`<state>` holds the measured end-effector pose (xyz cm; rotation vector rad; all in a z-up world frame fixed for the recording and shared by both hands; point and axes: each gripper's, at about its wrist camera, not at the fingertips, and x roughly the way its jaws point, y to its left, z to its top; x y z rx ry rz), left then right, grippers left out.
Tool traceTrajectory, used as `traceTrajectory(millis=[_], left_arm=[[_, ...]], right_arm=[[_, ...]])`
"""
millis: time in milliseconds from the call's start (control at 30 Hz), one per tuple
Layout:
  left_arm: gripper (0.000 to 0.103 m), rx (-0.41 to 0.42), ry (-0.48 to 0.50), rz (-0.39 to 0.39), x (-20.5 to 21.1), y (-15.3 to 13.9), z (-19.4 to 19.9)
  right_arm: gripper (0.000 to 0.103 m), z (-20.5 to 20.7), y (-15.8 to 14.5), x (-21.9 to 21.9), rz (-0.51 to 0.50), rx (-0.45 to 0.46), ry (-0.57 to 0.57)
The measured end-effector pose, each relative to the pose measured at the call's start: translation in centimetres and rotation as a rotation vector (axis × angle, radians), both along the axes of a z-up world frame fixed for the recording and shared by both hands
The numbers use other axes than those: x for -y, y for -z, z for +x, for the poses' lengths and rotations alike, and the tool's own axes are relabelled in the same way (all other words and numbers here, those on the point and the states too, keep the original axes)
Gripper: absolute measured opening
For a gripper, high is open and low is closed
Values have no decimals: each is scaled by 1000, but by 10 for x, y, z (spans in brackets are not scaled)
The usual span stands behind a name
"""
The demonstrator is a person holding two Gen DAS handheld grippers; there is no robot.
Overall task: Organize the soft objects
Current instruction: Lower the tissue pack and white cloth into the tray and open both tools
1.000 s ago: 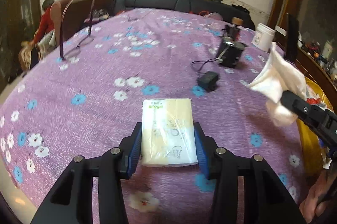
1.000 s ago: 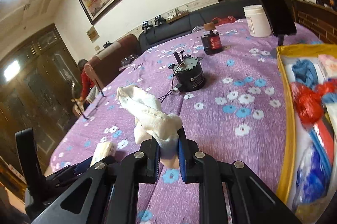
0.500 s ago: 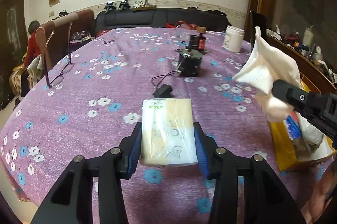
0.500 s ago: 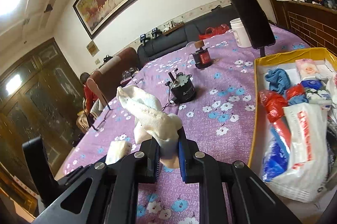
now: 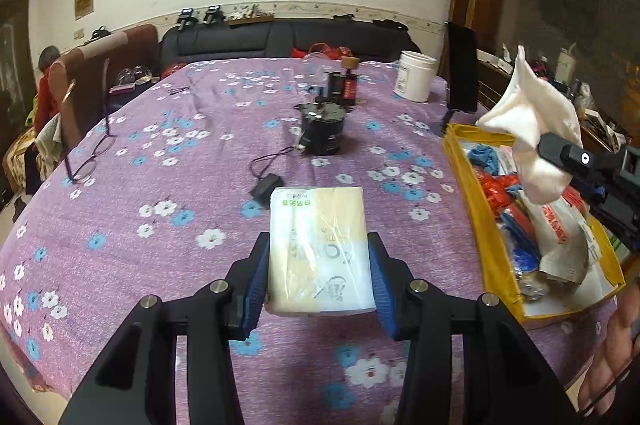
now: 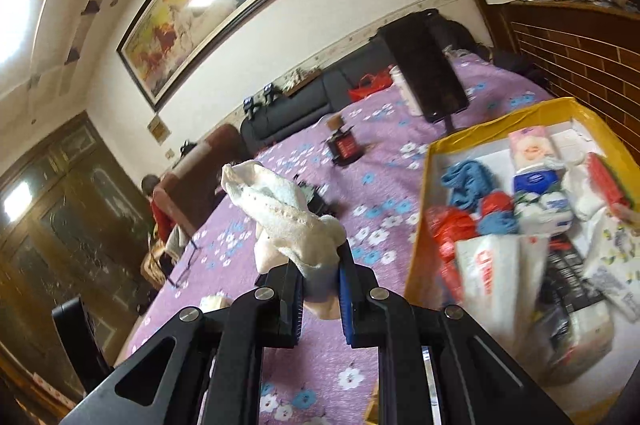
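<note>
Gripping a flat rectangular pack of tissues in clear plastic wrap [image 5: 320, 249], pale yellow with green print at its far end, the left tongs [image 5: 320, 265] press their blue pads against both long sides of the pack, which sits low in the centre of the left wrist view, lifted above the purple flower-print cloth on the counter [image 5: 168, 193]. The right tongs [image 6: 320, 285] are clenched on a soft white knitted cloth [image 6: 288, 221], crumpled and slightly ribbed; its loose end stands up and leans toward the upper left of the right wrist view. In the left wrist view the same cloth [image 5: 532, 129] shows at the right edge, above the near-left corner of a shallow yellow cardboard box [image 5: 476, 197]. That box, at the right of both views, holds a jumble of soft things: blue yarn-like bundles [image 6: 464, 181], a red plastic bag [image 6: 448, 229], and white bags with red print [image 6: 492, 265]. A black cylindrical device with a cable [image 5: 324, 129] stands mid-counter, well apart from the box.
</note>
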<state>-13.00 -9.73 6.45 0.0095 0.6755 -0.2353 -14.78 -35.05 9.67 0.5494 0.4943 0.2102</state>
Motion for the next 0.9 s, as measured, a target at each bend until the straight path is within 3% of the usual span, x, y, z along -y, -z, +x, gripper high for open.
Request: traceTrajectory(millis=[433,667,900], left_arm=[[45,24,134,-14,54,-17,5],[45,10,230,-30,96,-20,4],[45,22,386,-14,147,-15,-18]], right_arm=[[16,-28,-23,72,8,42,166],[16,-31,-14,105,-9,-22,250],[16,-35,0,128,-37,-96,299]])
